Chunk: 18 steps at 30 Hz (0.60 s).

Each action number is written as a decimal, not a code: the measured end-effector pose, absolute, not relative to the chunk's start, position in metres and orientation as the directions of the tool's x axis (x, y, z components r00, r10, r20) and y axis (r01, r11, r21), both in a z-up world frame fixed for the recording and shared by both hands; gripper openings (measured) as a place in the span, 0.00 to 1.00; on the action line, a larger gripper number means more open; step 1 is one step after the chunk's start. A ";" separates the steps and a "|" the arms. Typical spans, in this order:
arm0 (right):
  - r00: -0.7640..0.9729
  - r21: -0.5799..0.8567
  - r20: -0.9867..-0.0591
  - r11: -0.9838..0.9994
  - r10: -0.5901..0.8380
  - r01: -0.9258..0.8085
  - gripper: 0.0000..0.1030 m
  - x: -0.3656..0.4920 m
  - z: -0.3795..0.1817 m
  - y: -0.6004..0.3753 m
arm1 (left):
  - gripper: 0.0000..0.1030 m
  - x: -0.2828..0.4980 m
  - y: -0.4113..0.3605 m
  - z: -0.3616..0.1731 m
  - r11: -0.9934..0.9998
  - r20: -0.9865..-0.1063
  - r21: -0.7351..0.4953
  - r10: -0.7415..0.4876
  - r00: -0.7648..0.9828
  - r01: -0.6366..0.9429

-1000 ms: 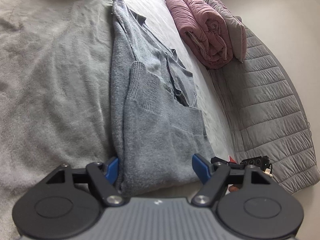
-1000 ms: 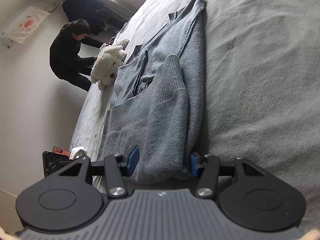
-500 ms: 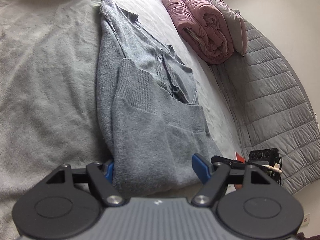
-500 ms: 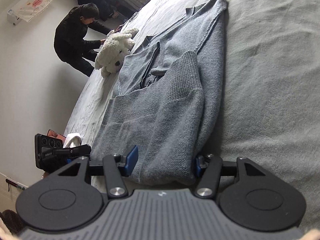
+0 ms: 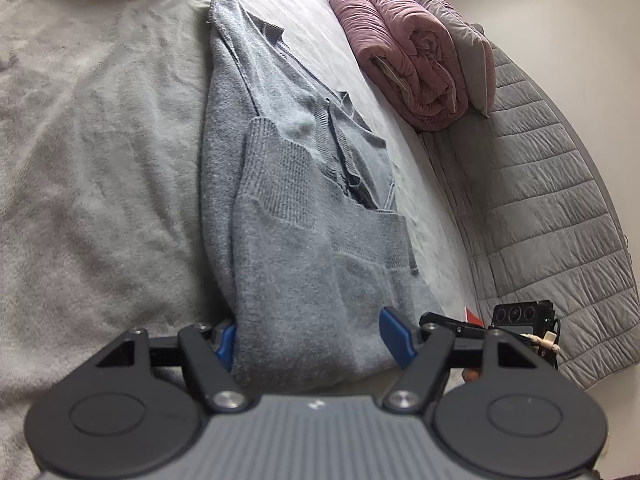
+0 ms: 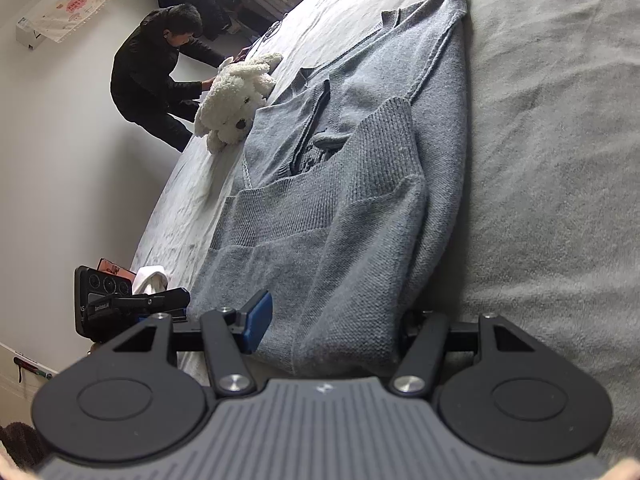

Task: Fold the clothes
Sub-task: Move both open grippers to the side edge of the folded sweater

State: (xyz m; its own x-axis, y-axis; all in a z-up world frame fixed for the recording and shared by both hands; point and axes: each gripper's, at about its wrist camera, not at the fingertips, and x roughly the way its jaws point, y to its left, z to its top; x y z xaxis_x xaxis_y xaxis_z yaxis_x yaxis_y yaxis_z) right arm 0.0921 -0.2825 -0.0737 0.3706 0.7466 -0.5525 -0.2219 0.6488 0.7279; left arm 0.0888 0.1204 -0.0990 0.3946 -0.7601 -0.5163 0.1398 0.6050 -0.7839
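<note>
- The left gripper [image 5: 314,344] straddles the near end of the grey sweater [image 5: 304,216]; its jaws have just been closing, with the knit bunched between them. Its left pad looks pressed into the fabric, while the right pad [image 5: 394,340] stands clear, so nothing is clamped yet.
- The right gripper [image 6: 332,326] sits at the same end, seen from the other side. Its jaws have just been opening, and the cloth fills the gap without being squeezed.
- The sweater lies lengthwise on the bed [image 5: 92,152], its sides and a sleeve already folded in to make a narrow strip.
- The step in hand seems to be taking hold of the near end for a crosswise fold. Next, both grippers need to pinch every layer, lift and carry that end toward the collar.
- The right gripper's far pad is buried behind the knit, so contact there is hard to judge.
- The hem itself is cut off below both grippers.
- Beyond: a plush dog [image 6: 236,100], a bent-over person [image 6: 156,68] and a rolled pink quilt [image 5: 404,64].
</note>
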 end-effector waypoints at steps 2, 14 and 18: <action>0.367 0.738 -0.549 0.642 0.751 -0.209 0.60 0.091 -0.074 -0.285 | 0.61 0.089 0.122 -0.100 0.606 -0.520 -0.785 -0.758 0.393 0.129; 0.379 0.769 -0.557 0.631 0.739 -0.101 0.29 0.087 -0.079 -0.300 | 0.42 0.087 0.124 -0.099 0.644 -0.568 -0.759 -0.725 0.388 0.093; 0.385 0.765 -0.568 0.639 0.728 -0.079 0.29 0.085 -0.075 -0.301 | 0.36 0.089 0.136 -0.102 0.627 -0.572 -0.778 -0.729 0.377 0.032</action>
State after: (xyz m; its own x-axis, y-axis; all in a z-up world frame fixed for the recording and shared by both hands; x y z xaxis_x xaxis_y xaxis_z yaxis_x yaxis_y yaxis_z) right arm 0.0850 -0.3006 -0.0753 0.3852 0.7276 -0.5676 -0.0792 0.6389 0.7652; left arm 0.0890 0.1361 -0.1020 0.3768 -0.7287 -0.5719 0.0318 0.6272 -0.7782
